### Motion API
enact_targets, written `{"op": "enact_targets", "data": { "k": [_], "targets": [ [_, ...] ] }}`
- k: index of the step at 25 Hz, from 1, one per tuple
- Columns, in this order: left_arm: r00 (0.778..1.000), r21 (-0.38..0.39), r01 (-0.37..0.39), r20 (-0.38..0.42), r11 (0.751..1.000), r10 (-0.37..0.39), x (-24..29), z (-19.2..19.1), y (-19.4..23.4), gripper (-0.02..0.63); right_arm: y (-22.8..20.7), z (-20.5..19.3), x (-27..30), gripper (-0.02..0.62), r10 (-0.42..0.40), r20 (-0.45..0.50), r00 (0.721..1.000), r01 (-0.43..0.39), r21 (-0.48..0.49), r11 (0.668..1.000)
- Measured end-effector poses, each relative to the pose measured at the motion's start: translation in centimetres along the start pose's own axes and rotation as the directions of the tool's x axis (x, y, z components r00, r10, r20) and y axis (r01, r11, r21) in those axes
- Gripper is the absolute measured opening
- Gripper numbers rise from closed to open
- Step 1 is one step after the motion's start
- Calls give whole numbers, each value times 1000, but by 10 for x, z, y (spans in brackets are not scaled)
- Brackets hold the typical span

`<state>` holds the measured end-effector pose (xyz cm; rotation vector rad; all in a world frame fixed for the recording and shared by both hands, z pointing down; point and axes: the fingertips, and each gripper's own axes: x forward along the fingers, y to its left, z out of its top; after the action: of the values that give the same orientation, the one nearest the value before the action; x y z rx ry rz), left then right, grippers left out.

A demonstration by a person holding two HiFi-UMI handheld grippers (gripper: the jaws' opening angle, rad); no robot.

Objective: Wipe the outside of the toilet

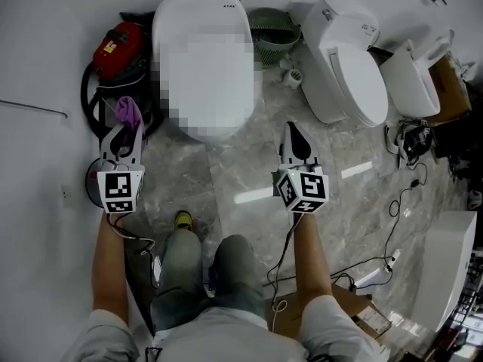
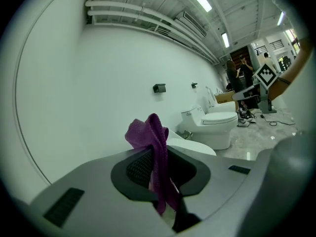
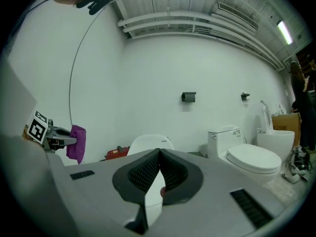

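Note:
A white toilet point(image 1: 204, 59) with its lid down stands ahead of me against the wall; it also shows in the right gripper view as the toilet point(image 3: 150, 143). My left gripper point(image 1: 130, 124) is shut on a purple cloth point(image 1: 128, 111), to the left of the toilet's front. In the left gripper view the purple cloth point(image 2: 153, 152) hangs pinched between the jaws. My right gripper point(image 1: 293, 130) is shut with nothing in it, to the right of the toilet's front, above the marble floor.
A second white toilet point(image 1: 347, 70) and a third toilet point(image 1: 411, 81) stand to the right. A red vacuum point(image 1: 117, 51) with black hose sits left of the toilet. A green basket point(image 1: 273, 32), cables point(image 1: 400, 202) and a cardboard box point(image 1: 355, 311) lie around.

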<state>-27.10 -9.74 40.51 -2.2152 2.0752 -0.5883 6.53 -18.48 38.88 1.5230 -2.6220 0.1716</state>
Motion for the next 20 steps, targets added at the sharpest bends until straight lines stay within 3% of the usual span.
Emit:
{"op": "enact_targets", "data": {
  "k": [12,20],
  "targets": [
    [1000,-2,2,-18,1000,-2,59,-142,-37,78,-7,-134,44,7,29,12,1000,-28,-24,999],
    [1000,-18,0,-12,1000,0,99,-216,-68,77,-18,-215,62,7,49,33,998,-48,-21,999]
  ]
}}
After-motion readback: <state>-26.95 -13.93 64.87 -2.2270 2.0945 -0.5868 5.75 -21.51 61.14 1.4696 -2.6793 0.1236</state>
